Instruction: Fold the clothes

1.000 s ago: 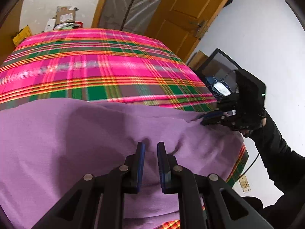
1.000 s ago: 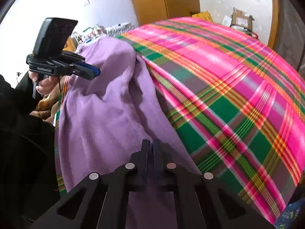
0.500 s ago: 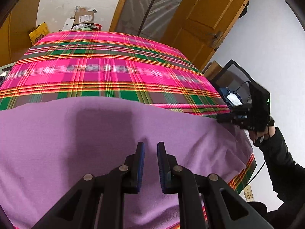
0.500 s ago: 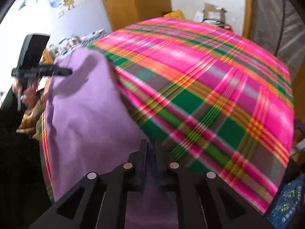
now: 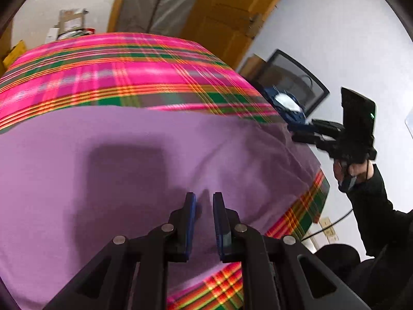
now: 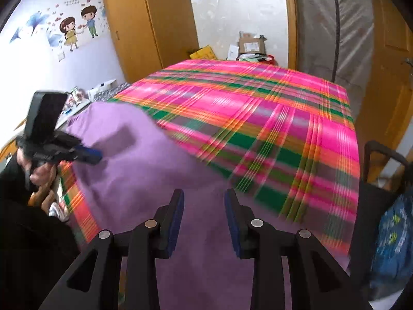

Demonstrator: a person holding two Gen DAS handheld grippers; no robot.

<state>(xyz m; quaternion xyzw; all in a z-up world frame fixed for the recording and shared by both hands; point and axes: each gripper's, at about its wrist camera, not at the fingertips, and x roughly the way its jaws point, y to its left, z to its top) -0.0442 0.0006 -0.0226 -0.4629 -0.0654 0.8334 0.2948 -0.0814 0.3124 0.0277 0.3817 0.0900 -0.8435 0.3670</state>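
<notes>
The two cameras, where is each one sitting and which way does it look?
Left wrist: on the left gripper, looking down its jaws at the purple cloth; the right gripper and a sleeve show too.
Right wrist: on the right gripper, jaws just opened, nothing between; the left gripper shows.
Both share: cloth, plaid bed, each other's gripper.
</notes>
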